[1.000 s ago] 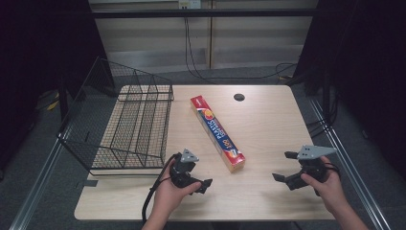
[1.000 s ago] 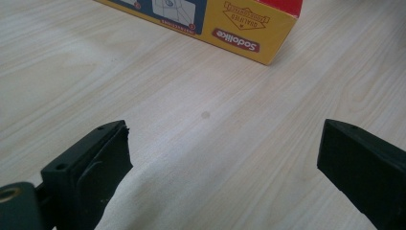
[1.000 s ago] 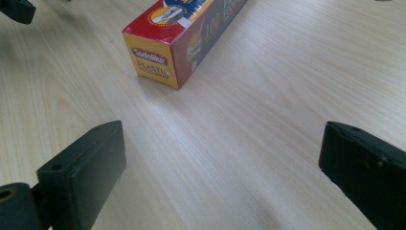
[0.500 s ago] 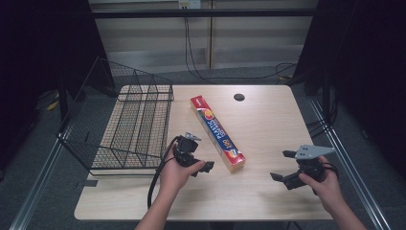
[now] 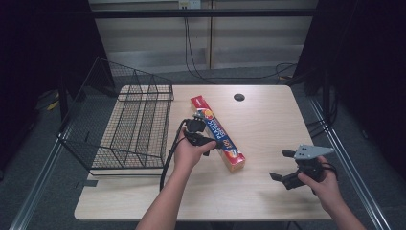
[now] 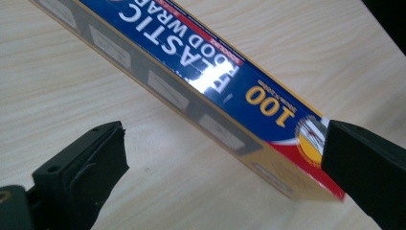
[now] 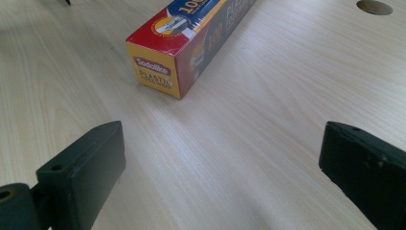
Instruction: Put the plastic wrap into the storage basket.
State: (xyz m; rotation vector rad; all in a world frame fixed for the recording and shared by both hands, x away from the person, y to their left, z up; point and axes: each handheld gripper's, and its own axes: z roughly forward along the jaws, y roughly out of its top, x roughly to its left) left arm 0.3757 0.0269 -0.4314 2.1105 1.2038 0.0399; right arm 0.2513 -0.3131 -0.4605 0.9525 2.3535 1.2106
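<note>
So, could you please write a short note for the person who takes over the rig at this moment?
Left gripper: open, jaws on either side of the long blue and red cardboard plastic-wrap box, not closed on it.
Right gripper: open, holds nothing, above bare table near the right front.
Things: the box lies flat on the light wooden table, diagonal, near the middle. The black wire basket stands at the left with nothing visible inside.
Done: left gripper brought to the box.
Left: probably close on the box, lift it, likely put it into the basket.
</note>
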